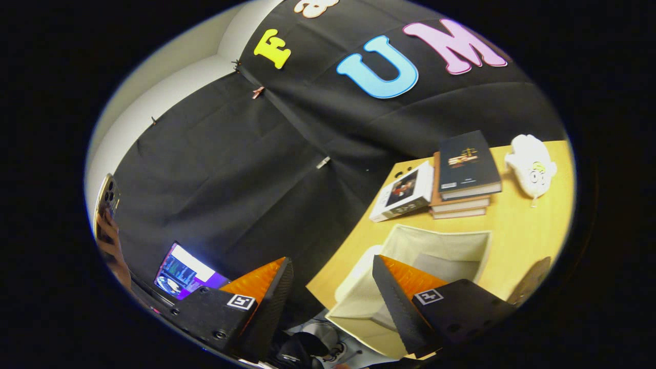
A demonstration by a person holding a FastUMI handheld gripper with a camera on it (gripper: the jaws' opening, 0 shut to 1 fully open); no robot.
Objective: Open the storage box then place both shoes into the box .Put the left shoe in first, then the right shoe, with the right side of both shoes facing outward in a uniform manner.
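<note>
Gripper fingers stand wide apart with nothing between them; I log it as open and empty. View is strongly tilted.

Storage box sits on the wooden table, just ahead of the right finger, whose tip overlaps the box's near rim. Box is pale cream, fabric-looking, with its top open; I see bare inner walls and cannot make out anything inside. One near corner looks rounded and white.

Shoe lies low between the two fingers, below the table edge: dark upper with white parts, partly cut off, so I cannot tell left from right.

Beyond the box, at the table's far side: a stack of books, the top one dark with a gold emblem, and a white book leaning beside it. Cover text is too small for me to read. A white plush toy lies next to the stack.

By the left finger, a lit screen, and further out a hand holding a phone.
</note>
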